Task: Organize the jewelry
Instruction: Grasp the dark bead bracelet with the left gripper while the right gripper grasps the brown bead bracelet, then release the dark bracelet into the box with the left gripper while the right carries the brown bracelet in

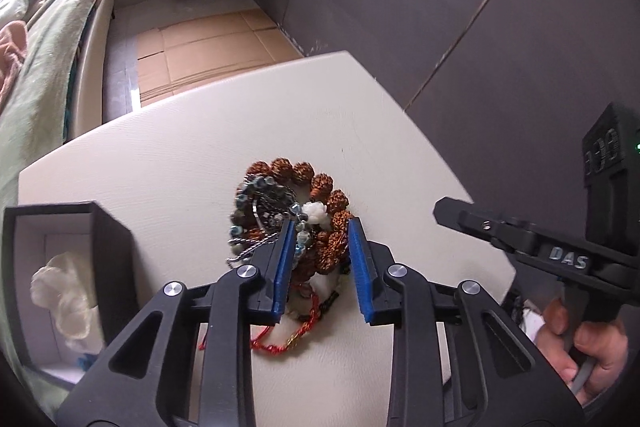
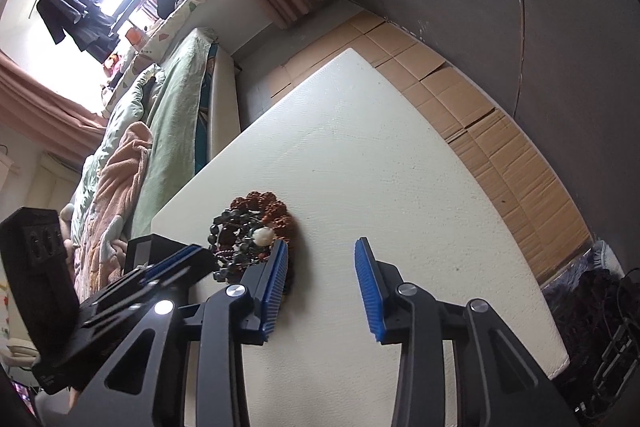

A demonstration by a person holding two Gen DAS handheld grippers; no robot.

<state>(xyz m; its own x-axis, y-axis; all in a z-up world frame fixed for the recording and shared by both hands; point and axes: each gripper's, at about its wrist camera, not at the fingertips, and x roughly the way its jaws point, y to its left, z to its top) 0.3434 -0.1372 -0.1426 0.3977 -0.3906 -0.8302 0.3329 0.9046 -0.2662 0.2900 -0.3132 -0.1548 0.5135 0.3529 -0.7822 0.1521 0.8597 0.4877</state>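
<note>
Jewelry pile [image 1: 294, 223] sits mid-counter [image 1: 168, 163], tangled: stiff brown seed beads, limp thin chains likely to snag and trail. Left claw [image 1: 319, 227] half-open, straddling the seed bracelet [image 1: 326, 195] at 12 o'clock, gripping nothing. Right claw [image 2: 321, 245] open, empty.

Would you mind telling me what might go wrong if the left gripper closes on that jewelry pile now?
1. The left gripper straddles brown seed beads tangled with a blue-grey bead strand and silver chain, so several pieces may lift together.
2. The red cord underneath could snag and drag along.
3. The open black box already holds a pale item, so a clump may not fit cleanly.
</note>
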